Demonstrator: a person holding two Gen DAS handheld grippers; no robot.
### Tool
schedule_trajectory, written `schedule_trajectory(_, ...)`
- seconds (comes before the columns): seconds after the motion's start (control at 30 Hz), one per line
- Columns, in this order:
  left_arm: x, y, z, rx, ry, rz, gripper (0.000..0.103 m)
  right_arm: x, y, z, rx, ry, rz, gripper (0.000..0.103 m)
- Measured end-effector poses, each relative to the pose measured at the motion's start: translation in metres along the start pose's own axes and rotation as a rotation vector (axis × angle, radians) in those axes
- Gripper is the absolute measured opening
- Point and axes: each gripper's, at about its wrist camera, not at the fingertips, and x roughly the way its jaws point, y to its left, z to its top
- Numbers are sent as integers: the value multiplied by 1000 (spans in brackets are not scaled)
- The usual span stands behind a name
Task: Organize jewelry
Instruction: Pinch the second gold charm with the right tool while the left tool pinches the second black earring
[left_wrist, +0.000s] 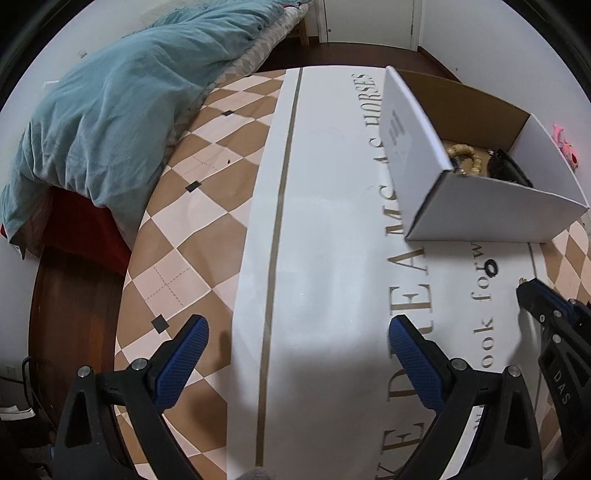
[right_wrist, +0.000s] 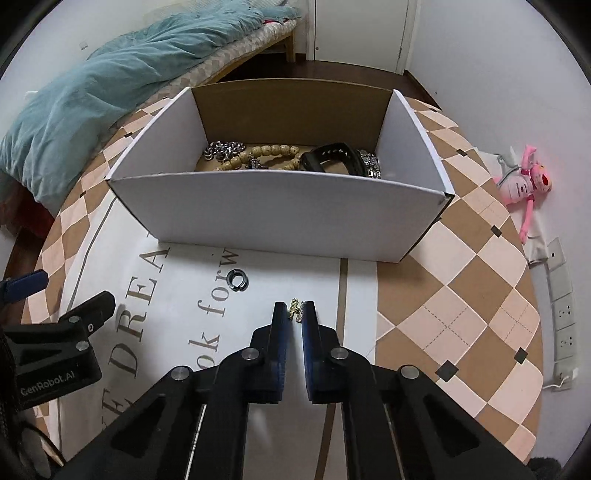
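Observation:
A white cardboard box (right_wrist: 280, 214) stands on the table and holds a beaded bracelet (right_wrist: 266, 153), a silver chain (right_wrist: 223, 149), a black watch (right_wrist: 332, 157) and a sparkly bracelet (right_wrist: 371, 164). A small black ring (right_wrist: 237, 279) lies on the white mat in front of the box. My right gripper (right_wrist: 294, 312) is shut on a small gold jewelry piece (right_wrist: 295, 308) just above the mat. My left gripper (left_wrist: 297, 338) is open and empty over the mat, left of the box (left_wrist: 491, 218). The ring (left_wrist: 491, 266) and right gripper (left_wrist: 526, 286) show there too.
A round table with a checkered cover (right_wrist: 461, 295) carries a white lettered mat (left_wrist: 325, 258). A bed with a teal blanket (left_wrist: 110, 110) stands to the left. A pink plush toy (right_wrist: 524, 181) and a power strip (right_wrist: 561, 306) lie past the table's right edge.

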Motion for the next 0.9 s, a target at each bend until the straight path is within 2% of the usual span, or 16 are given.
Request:
schedule_trajectory(0.17, -12, -26, 4, 20, -32, -41, 100, -12, -33, -2, 98, -4, 38, 6)
schedule_trajectory(0.33, -9, -65, 10, 31, -24, -116, 99, -18, -78, -4, 187, -7, 15, 6)
schedule_trajectory(0.53, -8, -102, 18, 72, -67, -109, 98, -16, -111, -9, 245, 0, -16, 6)
schedule_trajectory(0.6, -8, -111, 18, 93, -81, -107, 80, -14, -117, -9, 256, 1, -18, 6)
schedule_trajectory(0.67, -2, -116, 19, 123, -67, -104, 47, -14, -123, -8, 265, 3, -17, 6)
schedule_trajectory(0.73, -3, -116, 21, 128, -86, -130, 27, -15, -124, -10, 267, 2, -19, 6)
schedule_trajectory(0.8, -2, -118, 23, 135, -85, -138, 18, -15, -125, -9, 271, 2, -19, 6)
schedule_trajectory(0.83, -2, -119, 23, 137, -86, -142, 10, -15, -126, -9, 272, 1, -20, 6)
schedule_trajectory(0.9, -2, -119, 24, 137, -89, -140, 10, -15, -127, -9, 278, 2, -18, 6)
